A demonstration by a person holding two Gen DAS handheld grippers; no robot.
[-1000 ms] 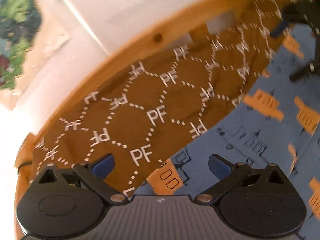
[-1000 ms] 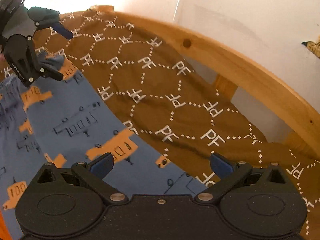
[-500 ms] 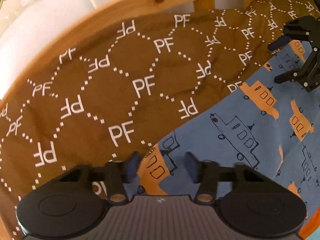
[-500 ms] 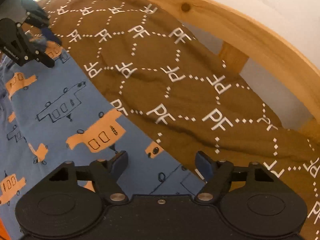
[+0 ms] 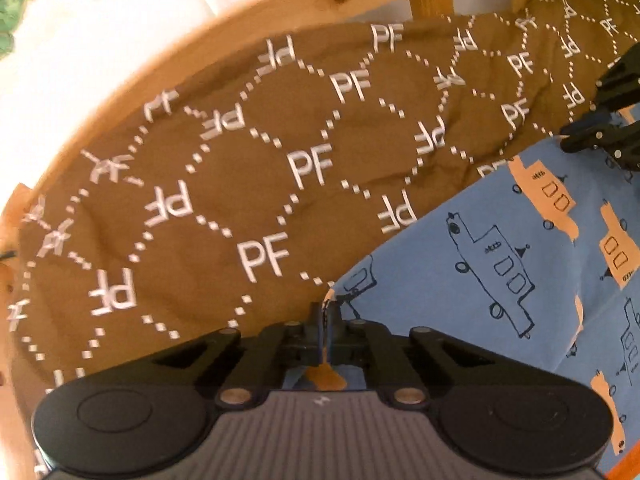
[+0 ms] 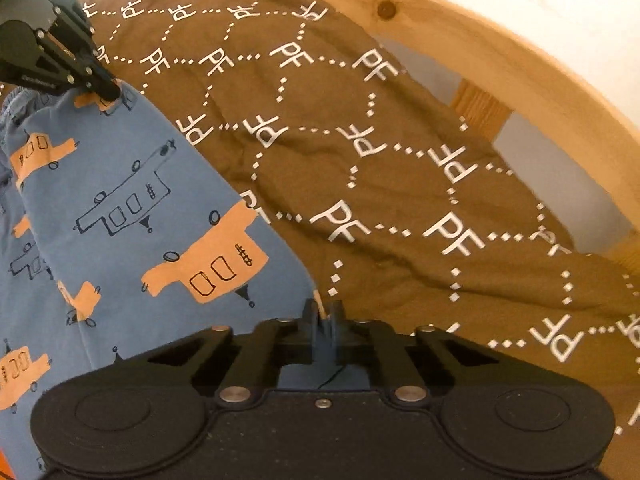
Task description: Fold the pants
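Observation:
The blue pants (image 5: 500, 264) with orange and outlined vehicle prints lie on a brown bedspread. My left gripper (image 5: 326, 320) is shut on a corner of the pants' edge at the bottom of the left wrist view. My right gripper (image 6: 322, 316) is shut on another corner of the pants (image 6: 132, 216) in the right wrist view. Each gripper shows in the other's view: the right one at the far right edge (image 5: 604, 136), the left one at the top left (image 6: 96, 84), pinching the fabric.
The brown bedspread (image 5: 240, 184) with white "PF" hexagon print covers the bed (image 6: 400, 168). A curved wooden bed rail (image 6: 520, 68) runs behind it, with a white wall beyond. The rail also shows in the left wrist view (image 5: 240, 28).
Both grippers were open above the pants' edge a second ago, then narrowed, and are now shut on the fabric's corners. Both have moved down closer to the pants.

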